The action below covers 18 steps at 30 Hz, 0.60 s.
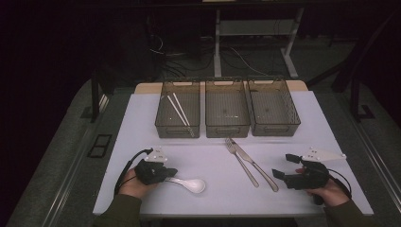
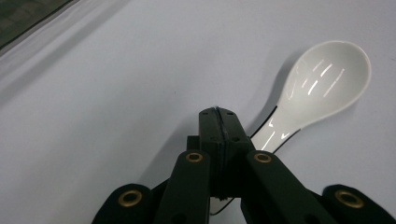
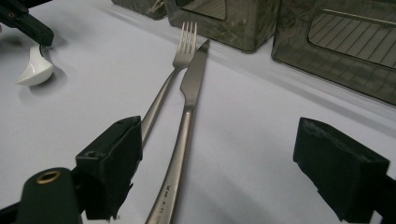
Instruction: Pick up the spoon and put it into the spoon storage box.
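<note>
A glossy white ceramic soup spoon (image 1: 190, 183) lies on the pale desk (image 1: 142, 123) near its front edge, its handle pinched between the pressed-together jaws of the left hand-held gripper (image 2: 218, 122). To its right lie a steel fork (image 3: 169, 79) and steel table knife (image 3: 187, 112), side by side. The right hand-held gripper (image 3: 219, 163) hovers spread wide just over their handles.

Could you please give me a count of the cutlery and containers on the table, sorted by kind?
Bins: 3
Chopsticks: 2, lying in the left bin
Spoon: 1, white, with the left claw shut on its handle
Fork: 1
Knife: 1
Total: 8
</note>
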Motion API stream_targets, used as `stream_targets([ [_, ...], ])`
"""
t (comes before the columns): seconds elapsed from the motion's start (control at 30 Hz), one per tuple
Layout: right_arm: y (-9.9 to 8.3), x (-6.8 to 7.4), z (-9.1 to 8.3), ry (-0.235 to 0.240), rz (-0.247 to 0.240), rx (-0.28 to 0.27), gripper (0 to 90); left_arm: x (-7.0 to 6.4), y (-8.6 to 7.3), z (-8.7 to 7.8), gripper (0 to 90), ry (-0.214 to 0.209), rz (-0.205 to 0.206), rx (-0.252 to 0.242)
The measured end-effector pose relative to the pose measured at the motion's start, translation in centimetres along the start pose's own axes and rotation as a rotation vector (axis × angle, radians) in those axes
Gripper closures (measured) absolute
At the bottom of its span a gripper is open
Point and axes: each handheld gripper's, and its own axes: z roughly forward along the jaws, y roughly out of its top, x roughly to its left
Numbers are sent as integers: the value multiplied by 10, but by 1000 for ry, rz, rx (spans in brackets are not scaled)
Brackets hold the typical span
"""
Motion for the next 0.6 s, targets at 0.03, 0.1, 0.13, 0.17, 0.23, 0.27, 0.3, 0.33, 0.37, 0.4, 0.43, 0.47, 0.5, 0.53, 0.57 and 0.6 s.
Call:
stream_targets([
  [0.03, 0, 0, 0, 0, 0, 0, 156, -1, -2, -2, 888, 3, -10, -1],
  [0.1, 0, 0, 0, -1, -1, -1, 156, -1, -5, -5, 888, 5, -18, -6],
  [0.13, 0, -1, 0, -2, 0, -1, 156, -2, -7, -6, 888, 5, -31, -9],
  [0.17, 0, -1, 0, -3, 1, -1, 156, -3, -8, -7, 888, 6, -41, -15],
  [0.23, 0, -1, 0, -2, 0, 0, 156, -2, -9, -8, 888, 8, -35, -6],
  [0.27, 0, 0, 0, -2, 1, 0, 156, -2, -9, -8, 888, 8, -41, -10],
  [0.3, 0, -1, 0, -2, 1, 0, 156, -2, -8, -7, 888, 6, -44, -15],
  [0.33, 0, -1, 0, -2, 1, -1, 156, -2, -8, -8, 888, 4, -39, -14],
  [0.37, 0, -1, 0, -4, 2, -1, 156, -1, -7, -8, 888, 4, -28, -21],
  [0.4, 0, -1, 0, -4, 2, -1, 156, -2, -7, -9, 887, 3, -32, -23],
  [0.43, 0, -1, 0, -3, 3, -2, 156, -1, -6, -10, 887, 0, -22, -38],
  [0.47, 0, -1, 0, -3, 4, -4, 156, -2, -6, -10, 886, 0, -42, -58],
  [0.5, 0, -1, 0, -2, 6, -5, 156, -2, -5, -11, 866, 0, -46, -69],
  [0.53, 0, -1, 0, -1, 8, -5, 156, -2, -4, -12, 839, -3, -49, -81],
  [0.57, 0, -1, 0, 0, 9, -5, 156, -2, -3, -13, 814, -6, -52, -93],
  [0.6, 0, -1, 0, -1, 11, -5, 156, -3, -1, -13, 796, -9, -50, -102],
])
